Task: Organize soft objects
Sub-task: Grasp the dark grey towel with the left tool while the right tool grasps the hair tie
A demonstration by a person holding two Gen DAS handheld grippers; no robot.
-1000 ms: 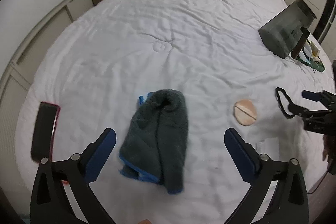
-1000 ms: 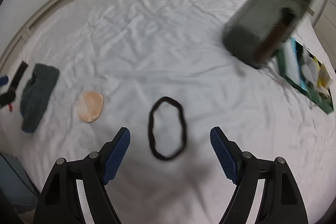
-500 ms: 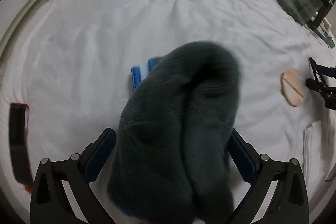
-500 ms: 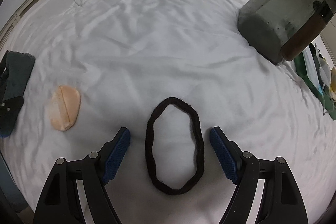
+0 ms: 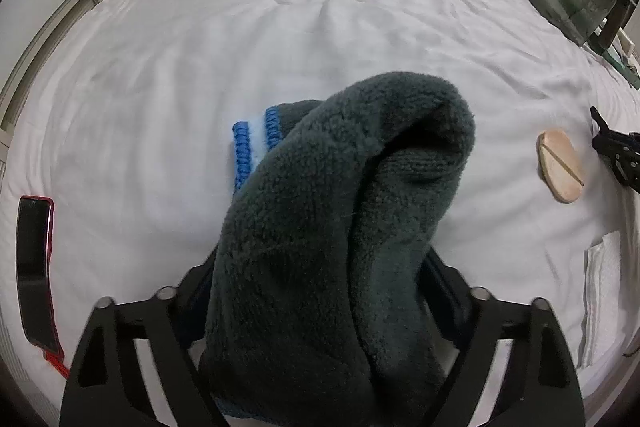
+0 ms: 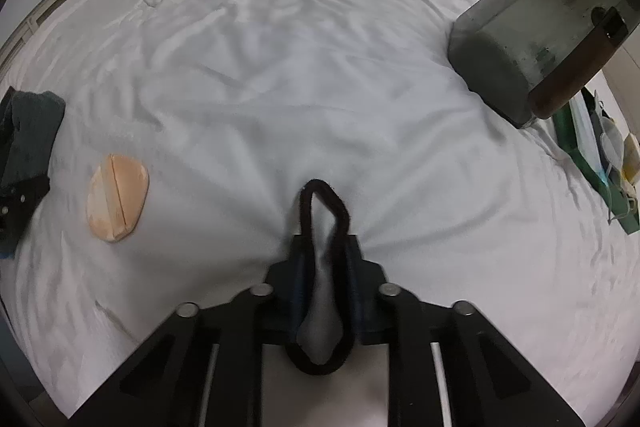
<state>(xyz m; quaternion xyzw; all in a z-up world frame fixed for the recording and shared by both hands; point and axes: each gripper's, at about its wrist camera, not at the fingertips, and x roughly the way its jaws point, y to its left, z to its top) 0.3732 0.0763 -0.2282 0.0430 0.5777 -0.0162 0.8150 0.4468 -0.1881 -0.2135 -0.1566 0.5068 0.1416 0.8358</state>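
Observation:
A dark grey fleece towel (image 5: 340, 227) with a blue hem lies bunched on the white bed (image 5: 200, 47). My left gripper (image 5: 320, 291) straddles it, jaws closing, and the cloth fills the gap and hides the pads. The towel (image 6: 32, 131) also shows at the left edge of the right wrist view. My right gripper (image 6: 325, 259) is shut on a black hair band (image 6: 324, 195), squeezing it into a narrow loop with a fold of sheet pinched inside. A peach powder puff (image 6: 117, 197) lies on the bed between the two grippers.
A grey translucent bin (image 6: 540, 27) with a brown handle stands at the far right of the bed. Beside it is a green tray (image 6: 592, 163) of small items. A phone in a red case (image 5: 34, 267) lies left of the towel. Folded white tissue (image 5: 600, 291) lies to the right.
Both grippers came down onto the bed. The left jaws moved in against the towel. The right jaws shut on the hair band, flattening its oval and puckering the sheet.

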